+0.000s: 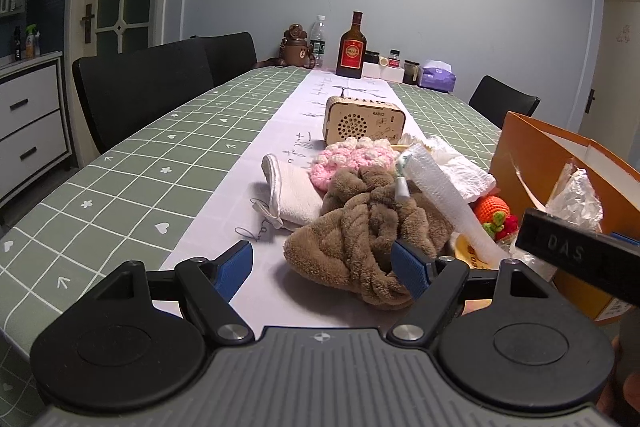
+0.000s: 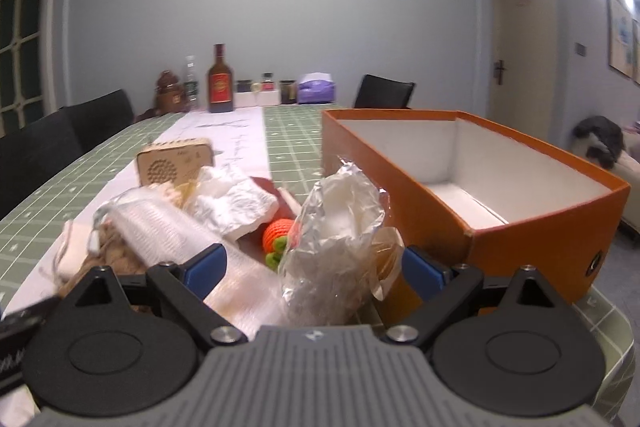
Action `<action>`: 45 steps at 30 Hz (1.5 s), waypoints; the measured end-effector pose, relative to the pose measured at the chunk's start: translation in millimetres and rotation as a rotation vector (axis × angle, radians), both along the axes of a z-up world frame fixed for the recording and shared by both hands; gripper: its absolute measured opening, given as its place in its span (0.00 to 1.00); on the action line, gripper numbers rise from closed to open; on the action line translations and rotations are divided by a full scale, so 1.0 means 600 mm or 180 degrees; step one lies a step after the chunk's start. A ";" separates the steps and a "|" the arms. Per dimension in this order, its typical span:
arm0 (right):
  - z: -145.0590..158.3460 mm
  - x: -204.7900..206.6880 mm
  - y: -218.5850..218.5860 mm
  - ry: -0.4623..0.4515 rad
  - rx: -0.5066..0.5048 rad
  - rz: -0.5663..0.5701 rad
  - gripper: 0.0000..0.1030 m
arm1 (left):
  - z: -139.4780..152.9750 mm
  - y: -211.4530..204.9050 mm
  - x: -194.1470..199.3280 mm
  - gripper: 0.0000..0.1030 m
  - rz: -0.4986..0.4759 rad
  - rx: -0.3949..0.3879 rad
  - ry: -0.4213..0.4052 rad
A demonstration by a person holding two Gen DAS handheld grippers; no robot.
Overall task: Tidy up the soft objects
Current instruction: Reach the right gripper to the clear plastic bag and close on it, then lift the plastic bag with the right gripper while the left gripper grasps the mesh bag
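Left wrist: fingers (image 1: 408, 269) wide, brown towel (image 1: 368, 231) between; right likewise, empty

- Brown towel (image 1: 372, 235): thick, fuzzy terry cloth.
- Pink pad (image 1: 352, 159): knobbly crochet yarn.
- Radio (image 1: 364, 123): pale matt wood.
- Box (image 2: 520, 211): smooth orange card, white inside.
- Bag (image 2: 336, 227), at nine o'clock of the box: crinkled glossy plastic.
- Bottle (image 1: 351, 49): shiny brown glass.
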State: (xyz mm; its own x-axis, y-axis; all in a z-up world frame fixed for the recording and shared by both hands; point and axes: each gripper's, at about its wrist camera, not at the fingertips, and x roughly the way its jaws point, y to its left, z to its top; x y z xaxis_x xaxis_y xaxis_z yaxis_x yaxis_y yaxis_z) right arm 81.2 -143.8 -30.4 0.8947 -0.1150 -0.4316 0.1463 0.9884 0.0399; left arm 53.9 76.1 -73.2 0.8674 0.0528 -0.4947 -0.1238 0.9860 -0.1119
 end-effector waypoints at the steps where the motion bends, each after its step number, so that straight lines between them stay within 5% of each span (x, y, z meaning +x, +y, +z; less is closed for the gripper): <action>1: -0.001 0.005 0.001 -0.0002 0.0030 -0.0061 0.90 | -0.002 0.001 0.001 0.90 0.0004 0.0001 0.0006; 10: -0.018 0.031 0.046 -0.0216 -0.0163 -0.0618 0.89 | -0.009 0.017 0.006 0.90 0.0017 -0.0106 0.0033; 19: -0.035 0.046 0.036 -0.0116 -0.0025 -0.0844 0.55 | -0.011 0.042 0.007 0.90 0.0164 -0.0258 -0.0021; 24: -0.033 0.040 0.037 -0.0151 -0.0177 -0.0584 0.43 | -0.014 0.054 0.010 0.90 0.0278 -0.0227 0.0024; 27: -0.032 0.031 0.025 -0.0161 -0.0137 -0.0453 0.42 | -0.012 0.059 0.007 0.90 0.0317 -0.0235 0.0022; 30: -0.025 0.024 0.024 -0.0073 -0.0430 -0.0183 0.41 | -0.010 0.059 0.002 0.90 0.0309 -0.0237 -0.0033; 36: -0.005 -0.017 -0.005 0.0107 -0.0433 0.0463 0.40 | -0.008 0.048 0.000 0.90 0.0241 -0.0212 -0.0035; 45: 0.005 -0.043 -0.049 0.0191 -0.0260 0.0706 0.34 | 0.008 0.024 -0.013 0.90 0.0217 -0.0072 -0.0097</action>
State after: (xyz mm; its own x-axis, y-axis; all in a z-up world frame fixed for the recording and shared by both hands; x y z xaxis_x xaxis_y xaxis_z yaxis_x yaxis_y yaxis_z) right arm 55.7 -173.2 -27.2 0.8749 0.0448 -0.4822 -0.0751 0.9962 -0.0437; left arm 46.0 90.3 -68.5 0.8769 0.1012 -0.4698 -0.1866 0.9726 -0.1389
